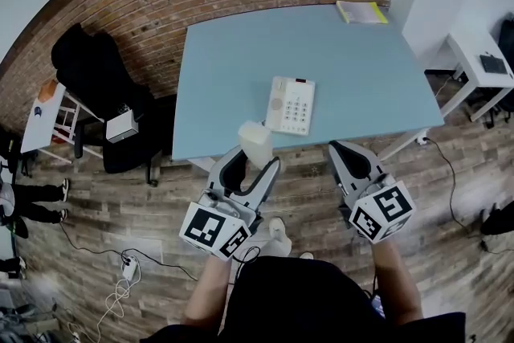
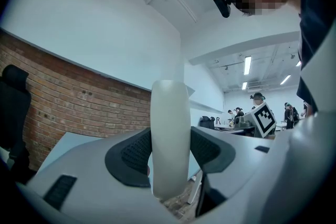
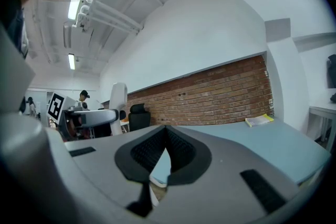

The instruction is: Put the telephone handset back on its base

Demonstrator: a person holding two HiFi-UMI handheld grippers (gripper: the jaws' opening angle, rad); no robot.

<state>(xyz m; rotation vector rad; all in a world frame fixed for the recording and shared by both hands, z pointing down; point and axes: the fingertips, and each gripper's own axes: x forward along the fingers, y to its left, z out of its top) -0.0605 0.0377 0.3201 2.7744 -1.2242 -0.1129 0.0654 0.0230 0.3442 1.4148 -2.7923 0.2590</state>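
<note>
While the left gripper [image 1: 254, 162] clamps the seemingly upright handset [image 1: 254, 140] near the base [image 1: 291, 105], the right gripper [image 1: 347, 150] is closed, empty.

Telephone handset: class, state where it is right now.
In the head view the handset is clamped upright in the left gripper, at the blue table's near edge, just left of and nearer than the telephone base.

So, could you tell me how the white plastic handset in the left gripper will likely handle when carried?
Probably stiff: the white plastic handset stands straight between the left gripper's ribbed pads. Its smooth, rounded shell might slip or pivot, since most of it juts beyond the pads.
</note>
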